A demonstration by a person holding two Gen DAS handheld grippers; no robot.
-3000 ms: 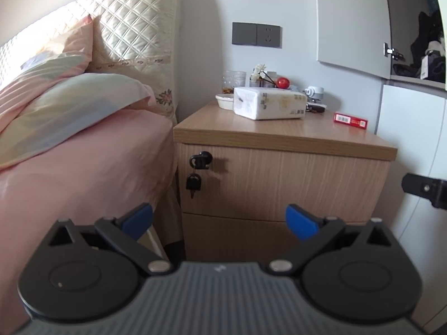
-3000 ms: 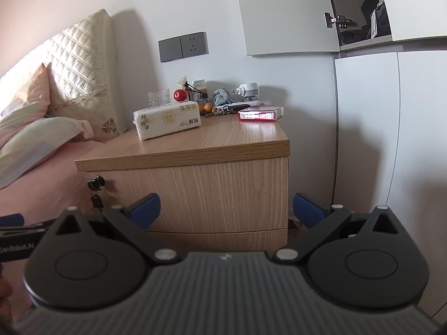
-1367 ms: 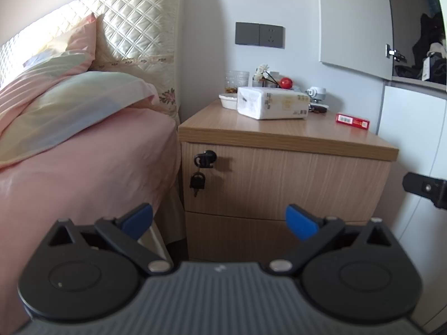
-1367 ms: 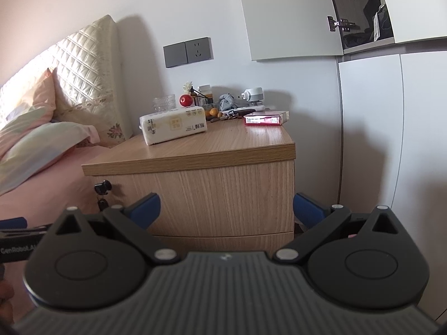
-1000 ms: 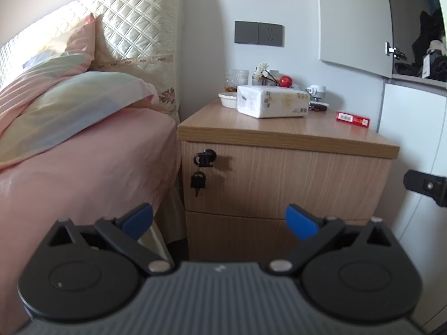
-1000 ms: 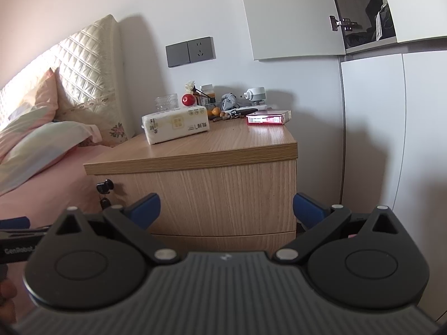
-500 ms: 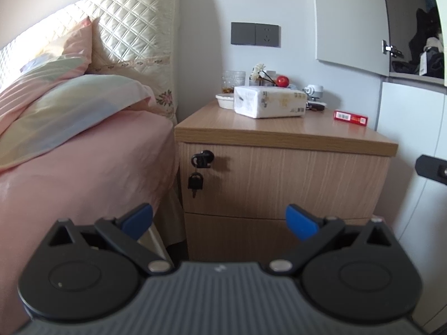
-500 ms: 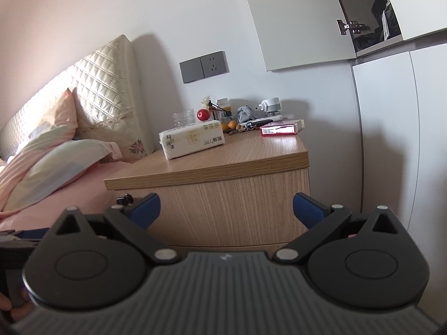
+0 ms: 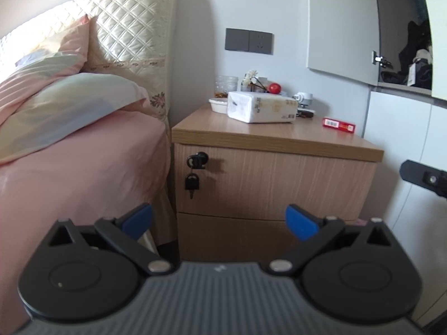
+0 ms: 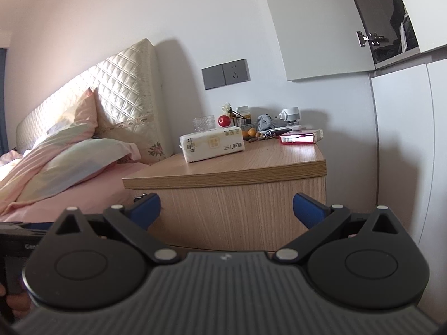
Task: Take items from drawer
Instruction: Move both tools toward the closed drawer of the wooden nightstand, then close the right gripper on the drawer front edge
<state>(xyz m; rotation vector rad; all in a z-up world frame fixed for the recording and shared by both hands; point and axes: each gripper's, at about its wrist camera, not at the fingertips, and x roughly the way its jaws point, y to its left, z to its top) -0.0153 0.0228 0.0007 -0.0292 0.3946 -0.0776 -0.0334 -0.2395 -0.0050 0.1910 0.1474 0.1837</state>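
- While both tools hang in the air in front of the light wooden bedside cabinet [image 9: 268, 150], neither one touches it.
- The black left gripper with blue tips [image 9: 218, 221] points straight and level at the cabinet front. Its two fingers are spread wide apart and hold nothing.
- Right ahead of it is the closed top drawer with a wood front [image 9: 279, 184]. The drawer is well apart from the blue tips.
- A small black key in the lock [image 9: 197, 160] sits up and to the left of the left gripper, with a second black key hanging under it.
- The closed lower drawer [image 9: 232, 233] shows just past the tips, between them.
- The black right gripper with blue tips [image 10: 226, 208] is tilted, so the room looks slanted. Its fingers are wide apart too, and they are empty.
- Ahead of it and higher up, on the cabinet top, lies a white soft pack of tissues [image 10: 212, 143].
- A flat red box [image 10: 300, 137] lies farther back and to the right of the pack.
- To the left of both grippers is the bed with a pink sheet [image 9: 83, 164].
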